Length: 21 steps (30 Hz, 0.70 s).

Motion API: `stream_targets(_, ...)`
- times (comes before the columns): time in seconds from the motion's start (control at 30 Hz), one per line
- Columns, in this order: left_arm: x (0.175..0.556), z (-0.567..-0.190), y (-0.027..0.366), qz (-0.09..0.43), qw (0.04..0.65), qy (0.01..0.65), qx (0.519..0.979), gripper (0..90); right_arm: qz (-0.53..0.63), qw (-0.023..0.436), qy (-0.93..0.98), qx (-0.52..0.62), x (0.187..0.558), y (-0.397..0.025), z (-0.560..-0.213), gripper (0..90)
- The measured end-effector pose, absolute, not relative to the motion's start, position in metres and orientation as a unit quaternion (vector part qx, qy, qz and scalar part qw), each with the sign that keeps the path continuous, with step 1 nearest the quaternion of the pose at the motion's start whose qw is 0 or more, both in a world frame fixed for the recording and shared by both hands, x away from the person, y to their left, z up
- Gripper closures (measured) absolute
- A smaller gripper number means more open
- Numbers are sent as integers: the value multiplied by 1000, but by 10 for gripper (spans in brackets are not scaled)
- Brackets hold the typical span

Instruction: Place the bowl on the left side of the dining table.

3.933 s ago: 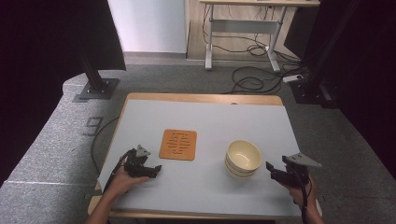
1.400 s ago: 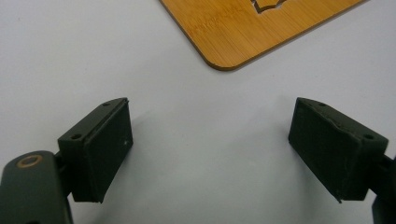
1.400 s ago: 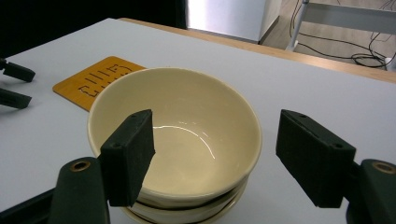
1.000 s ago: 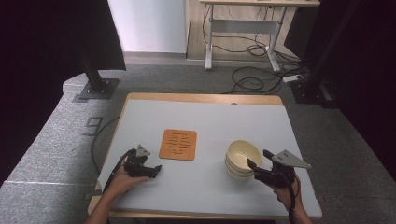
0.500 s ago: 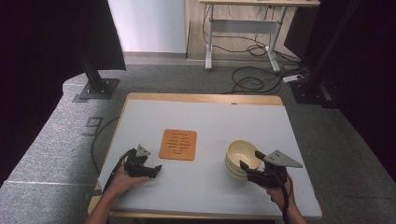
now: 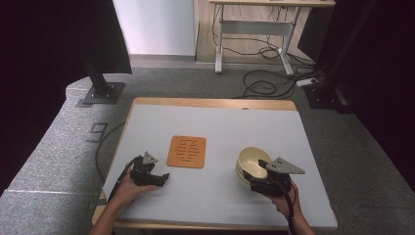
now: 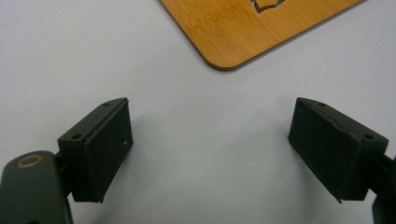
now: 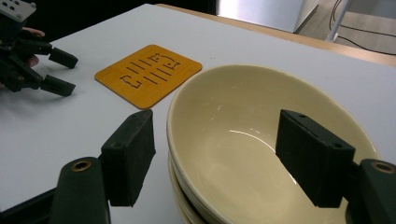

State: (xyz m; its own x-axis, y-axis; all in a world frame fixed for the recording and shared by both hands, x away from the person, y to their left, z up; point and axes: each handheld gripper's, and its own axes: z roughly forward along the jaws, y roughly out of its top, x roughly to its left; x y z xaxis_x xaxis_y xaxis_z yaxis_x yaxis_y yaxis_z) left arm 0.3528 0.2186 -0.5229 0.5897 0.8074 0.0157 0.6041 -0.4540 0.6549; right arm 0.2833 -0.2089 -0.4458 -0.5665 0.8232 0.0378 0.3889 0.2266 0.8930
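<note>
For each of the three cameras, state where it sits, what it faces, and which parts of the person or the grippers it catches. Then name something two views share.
High view: above the person's side, facing forward and down on the table; forearms, both grippers.
Left gripper view: rides the left gripper, facing the tabletop; open jaws.
Right gripper view: rides the right gripper, jaws astride the top bowl's rim.
Shared: the bamboo mat.

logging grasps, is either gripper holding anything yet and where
Nothing held. The right gripper is open, straddling the top bowl's near rim; the left gripper is open over bare table.
</note>
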Motion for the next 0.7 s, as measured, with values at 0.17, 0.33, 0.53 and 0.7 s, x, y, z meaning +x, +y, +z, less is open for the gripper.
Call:
stream_targets(0.17, 353, -523, 219, 165, 308, 422, 836, 136, 466, 233, 750, 407, 285, -206, -445, 291)
stream_targets(0.33, 353, -523, 219, 165, 309, 422, 836, 136, 460, 236, 750, 412, 287, -205, -447, 298)
stream_targets(0.53, 353, -523, 219, 165, 309, 422, 836, 136, 457, 236, 750, 416, 287, -203, -447, 338)
stream_targets(0.7, 353, -523, 219, 165, 309, 422, 836, 135, 456, 230, 755, 411, 288, -200, -447, 368)
